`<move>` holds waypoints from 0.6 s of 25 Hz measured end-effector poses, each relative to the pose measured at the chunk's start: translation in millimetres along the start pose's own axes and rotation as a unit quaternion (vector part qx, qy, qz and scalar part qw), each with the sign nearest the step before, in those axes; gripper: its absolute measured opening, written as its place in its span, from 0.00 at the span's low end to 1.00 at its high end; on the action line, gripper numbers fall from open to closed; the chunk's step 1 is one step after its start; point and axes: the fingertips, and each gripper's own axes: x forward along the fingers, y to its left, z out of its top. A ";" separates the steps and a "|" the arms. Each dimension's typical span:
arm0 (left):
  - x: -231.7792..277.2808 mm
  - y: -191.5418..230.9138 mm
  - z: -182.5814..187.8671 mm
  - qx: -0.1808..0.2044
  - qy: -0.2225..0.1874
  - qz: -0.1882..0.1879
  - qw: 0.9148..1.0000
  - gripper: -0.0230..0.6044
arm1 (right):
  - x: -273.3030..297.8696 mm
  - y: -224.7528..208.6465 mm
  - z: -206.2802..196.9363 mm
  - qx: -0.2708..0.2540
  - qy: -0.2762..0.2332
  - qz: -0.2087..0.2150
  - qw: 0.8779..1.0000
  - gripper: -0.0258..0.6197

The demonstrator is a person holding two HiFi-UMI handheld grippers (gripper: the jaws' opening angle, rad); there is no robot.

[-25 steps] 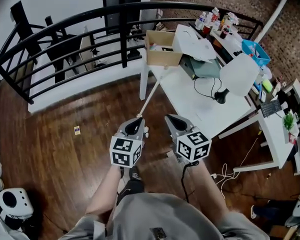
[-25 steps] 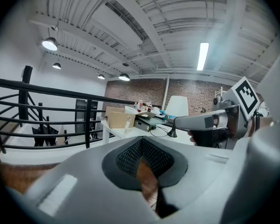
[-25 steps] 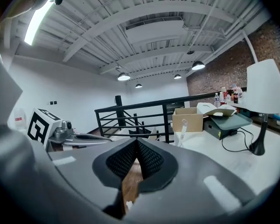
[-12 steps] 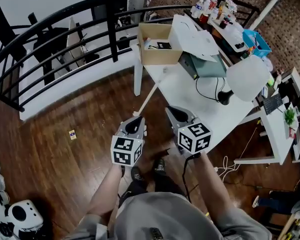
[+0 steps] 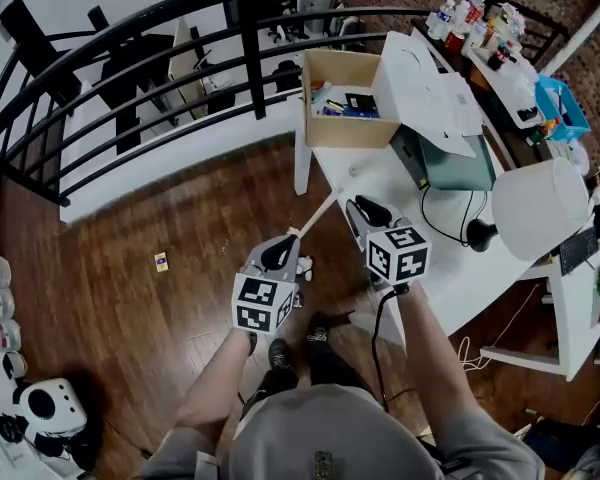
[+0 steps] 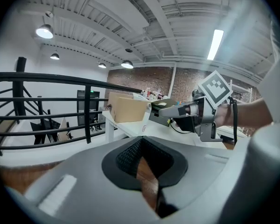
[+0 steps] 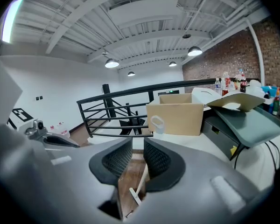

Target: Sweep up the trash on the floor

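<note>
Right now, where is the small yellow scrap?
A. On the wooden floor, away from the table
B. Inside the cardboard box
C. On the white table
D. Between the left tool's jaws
A: in the head view the yellow scrap lies on the wooden floor, off to the picture's left of the left tool.

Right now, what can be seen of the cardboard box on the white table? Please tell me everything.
The cardboard box is plain brown, rectangular, open-topped and upright. It rests on the corner of the white table nearest the black railing. Small mixed items lie inside, too small to name. A pale flap overlaps its right edge in the head view; I cannot tell whether they touch.
</note>
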 end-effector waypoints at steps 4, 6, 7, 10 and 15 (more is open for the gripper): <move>24.7 10.2 -3.4 -0.010 0.010 0.013 1.000 0.05 | 39.7 -31.5 -13.1 0.014 0.028 0.000 1.000 0.27; 33.2 11.7 -7.6 -0.013 0.018 0.014 1.000 0.05 | 56.7 -40.9 -15.5 0.017 0.035 0.006 0.999 0.33; 36.4 13.1 -10.4 -0.016 0.021 0.015 1.000 0.05 | 64.4 -43.4 -14.4 0.015 0.035 0.012 0.999 0.34; 41.1 18.0 -24.8 -0.024 0.038 0.020 0.999 0.05 | 82.9 -44.7 -11.1 0.007 0.033 0.034 0.999 0.37; 41.1 25.9 -50.7 -0.031 0.067 0.028 0.997 0.05 | 95.0 -40.2 -13.2 -0.018 0.035 0.052 0.998 0.23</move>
